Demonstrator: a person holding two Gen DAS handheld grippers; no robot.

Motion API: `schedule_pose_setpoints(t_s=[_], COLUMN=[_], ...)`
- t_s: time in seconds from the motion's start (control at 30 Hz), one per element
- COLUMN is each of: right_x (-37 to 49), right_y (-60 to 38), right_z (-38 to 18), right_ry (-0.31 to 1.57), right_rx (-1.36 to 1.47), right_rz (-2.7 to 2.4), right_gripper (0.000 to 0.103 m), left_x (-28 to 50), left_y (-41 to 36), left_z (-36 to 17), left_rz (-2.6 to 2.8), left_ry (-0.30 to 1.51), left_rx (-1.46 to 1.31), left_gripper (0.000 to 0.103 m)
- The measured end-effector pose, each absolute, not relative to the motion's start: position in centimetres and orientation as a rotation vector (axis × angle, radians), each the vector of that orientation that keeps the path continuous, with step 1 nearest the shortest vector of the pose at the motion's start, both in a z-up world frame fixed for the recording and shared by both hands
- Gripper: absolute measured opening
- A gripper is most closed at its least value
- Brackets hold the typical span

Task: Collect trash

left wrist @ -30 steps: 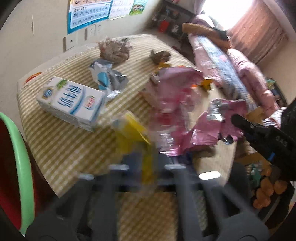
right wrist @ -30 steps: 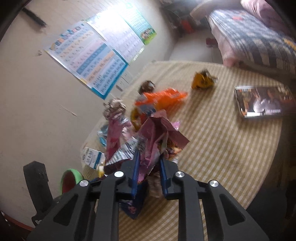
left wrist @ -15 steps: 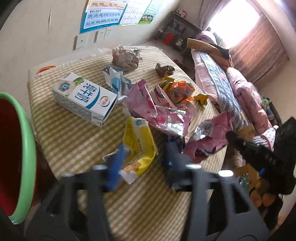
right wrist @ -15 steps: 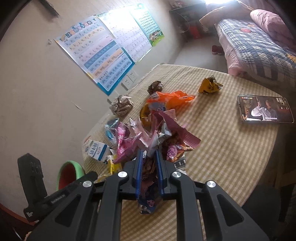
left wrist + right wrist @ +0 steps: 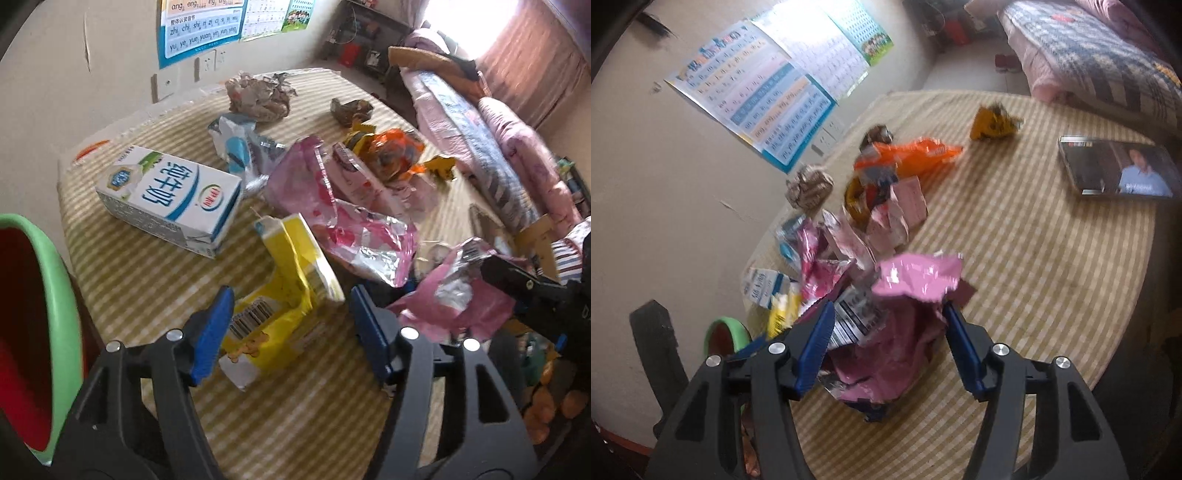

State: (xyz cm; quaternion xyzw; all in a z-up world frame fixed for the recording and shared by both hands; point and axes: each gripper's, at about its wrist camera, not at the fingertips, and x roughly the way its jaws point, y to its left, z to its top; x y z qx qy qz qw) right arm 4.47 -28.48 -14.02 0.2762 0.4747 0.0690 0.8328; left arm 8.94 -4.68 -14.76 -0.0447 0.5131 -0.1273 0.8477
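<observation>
Left gripper (image 5: 290,332) is opening, its jaws straddling a yellow wrapper (image 5: 284,291) that is lying flat on the table (image 5: 140,280), pads clear of it. Right gripper (image 5: 886,343) is opening too, a pink wrapper (image 5: 897,332) sitting loose between its jaws. A milk carton (image 5: 170,199) is lying near the green bin (image 5: 55,295).

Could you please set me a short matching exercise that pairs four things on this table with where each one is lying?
Things:
1. milk carton
2. yellow wrapper
3. pink wrapper
4. phone

Places:
A. between the right gripper's opening jaws
B. alone on the table's far right side
C. on its side near the green-rimmed bin
D. between the left gripper's opening jaws

Pairs: 1-C, 2-D, 3-A, 4-B
</observation>
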Motion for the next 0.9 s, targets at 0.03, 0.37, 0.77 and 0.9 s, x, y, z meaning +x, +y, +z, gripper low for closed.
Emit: schedule_pose_setpoints(t_s=[0.03, 0.37, 0.77, 0.9], right_x=[4.5, 3.7, 2.4, 2.1], right_y=[-28.4, -28.8, -28.3, -27.2], right_z=[-14.3, -13.6, -9.7, -7.5], right_ry=[1.016, 0.970, 0.861, 0.818], right_rx=[0.590, 0.592, 0.568, 0.530], right_rz=[0.146, 0.174, 0.217, 0.232], right_gripper=[0.053, 0.023, 0.023, 0.023], left_x=[9.0, 9.3, 7.6, 6.3], left_y=[-4.5, -4.5, -3.5, -2.7], left_z=[-14.9, -15.2, -13.3, -11.4], left_rz=[-0.263, -0.255, -0.311, -0.376], left_ry=[1.083, 1.090, 1.035, 0.991], left_rx=[-0.095, -0.074, -0.174, -0.242], left_gripper=[0.064, 0.055, 0.026, 0.026])
